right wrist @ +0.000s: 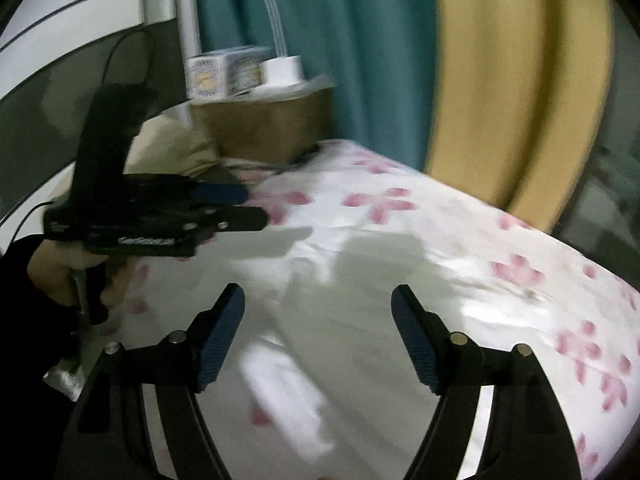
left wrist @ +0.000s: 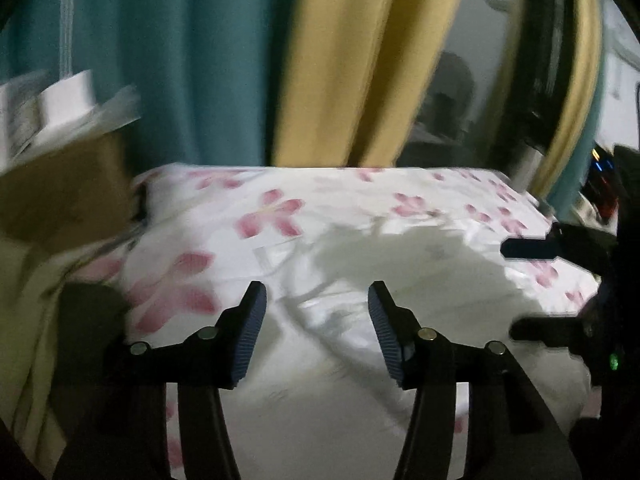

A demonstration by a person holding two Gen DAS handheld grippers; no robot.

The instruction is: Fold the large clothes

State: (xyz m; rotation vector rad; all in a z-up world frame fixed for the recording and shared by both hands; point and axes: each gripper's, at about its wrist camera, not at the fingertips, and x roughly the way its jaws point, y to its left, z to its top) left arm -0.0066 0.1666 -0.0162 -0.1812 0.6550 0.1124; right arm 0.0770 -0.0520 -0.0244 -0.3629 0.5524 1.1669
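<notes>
Both of my tools are empty. My left tool (left wrist: 316, 300) has its blue ribbed pads spread wide with nothing between them, and my right tool (right wrist: 318, 304) is spread just as wide and grips nothing either. Both hover above the bed, not touching it as far as I can tell.

Ahead of and beneath both tools lies the white fabric printed with pink flowers (left wrist: 280, 216), spread over the bed. I cannot tell whether this is the large garment I am meant to fold or only the bed's cover; the pictures are blurred and I see no sleeve, collar or hem. No other garment shows. Directly under my left tool the fabric has a few soft creases, but I see no clean folded edge.

Seen from my right tool, my left tool sits off to its left, held level over the fabric's near-left part; seen from my left, the right tool's fingers enter from the right edge.

Beyond the bed hang teal and mustard-yellow curtains (right wrist: 400, 60), and to the far left a white desk lamp (right wrist: 280, 68) stands on a brown cardboard box (right wrist: 260, 124).

I judge the folding not yet begun: nothing is gripped, no fold is visible, so the whole task remains.
</notes>
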